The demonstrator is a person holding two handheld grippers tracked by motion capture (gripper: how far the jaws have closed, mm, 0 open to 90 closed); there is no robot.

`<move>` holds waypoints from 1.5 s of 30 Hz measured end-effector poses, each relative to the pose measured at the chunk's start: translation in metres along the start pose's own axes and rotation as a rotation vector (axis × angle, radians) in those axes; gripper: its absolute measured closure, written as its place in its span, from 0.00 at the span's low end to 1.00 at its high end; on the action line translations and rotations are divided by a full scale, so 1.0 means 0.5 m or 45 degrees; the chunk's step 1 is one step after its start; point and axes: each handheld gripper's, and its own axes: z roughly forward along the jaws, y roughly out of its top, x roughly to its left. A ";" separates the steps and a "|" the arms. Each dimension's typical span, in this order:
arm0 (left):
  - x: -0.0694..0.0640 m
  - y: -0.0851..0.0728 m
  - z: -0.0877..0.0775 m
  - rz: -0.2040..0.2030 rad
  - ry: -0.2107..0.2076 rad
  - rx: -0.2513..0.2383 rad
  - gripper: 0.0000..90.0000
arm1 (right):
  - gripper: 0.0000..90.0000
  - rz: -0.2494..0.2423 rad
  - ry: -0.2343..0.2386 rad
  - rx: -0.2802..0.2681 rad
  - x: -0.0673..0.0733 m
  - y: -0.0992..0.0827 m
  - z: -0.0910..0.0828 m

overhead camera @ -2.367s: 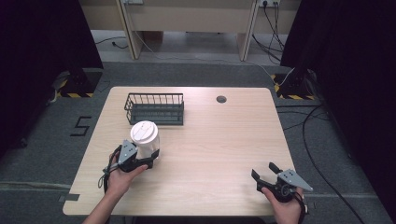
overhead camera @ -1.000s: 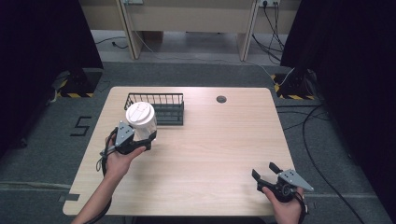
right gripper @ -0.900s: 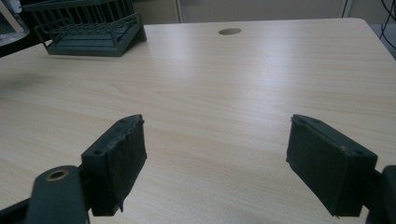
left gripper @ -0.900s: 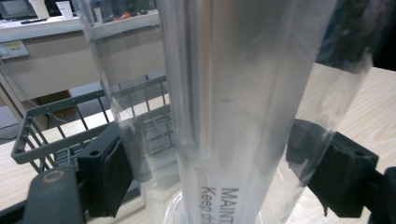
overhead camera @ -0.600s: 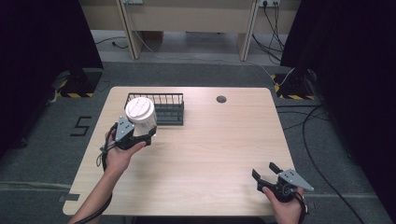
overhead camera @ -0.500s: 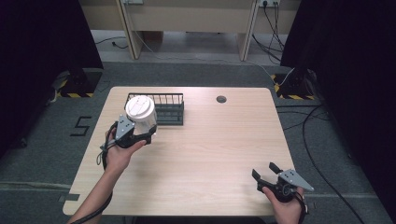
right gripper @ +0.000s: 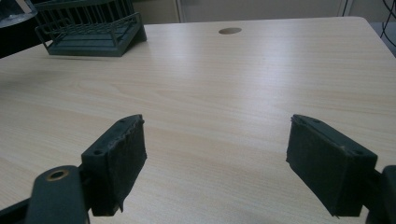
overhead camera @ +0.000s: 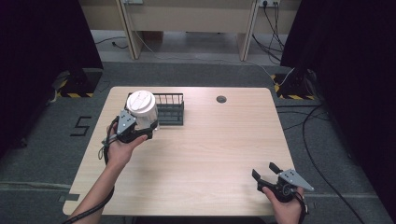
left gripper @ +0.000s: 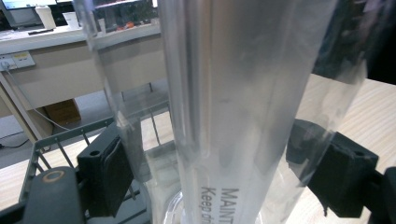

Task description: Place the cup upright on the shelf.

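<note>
Your left gripper (overhead camera: 137,129) is raised over the counter's (overhead camera: 205,154) far left part, its jaws closed around a clear container (overhead camera: 145,116) with a white lid (overhead camera: 140,101), which tilts slightly and overlaps the left end of the black wire basket (overhead camera: 169,108) from this angle. Your right gripper (overhead camera: 267,172) sits low at the near right corner of the counter, well apart from the left one, with its jaws spread and nothing between them. A round hole (overhead camera: 221,99) lies in the counter near the far edge, right of the basket, and cables (overhead camera: 322,140) run across the grey floor beyond the right side.
</note>
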 end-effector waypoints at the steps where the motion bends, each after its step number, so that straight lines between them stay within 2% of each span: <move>1: 0.001 0.001 0.002 -0.003 0.002 -0.002 0.20 | 0.22 0.000 0.000 0.000 0.000 0.000 0.000; 22: 0.029 0.038 0.039 -0.014 0.035 -0.011 0.20 | 0.22 0.005 0.002 0.000 -0.001 0.000 0.000; 45: 0.065 0.052 0.088 -0.032 0.093 -0.005 0.20 | 0.22 0.023 0.002 0.002 -0.004 0.000 0.001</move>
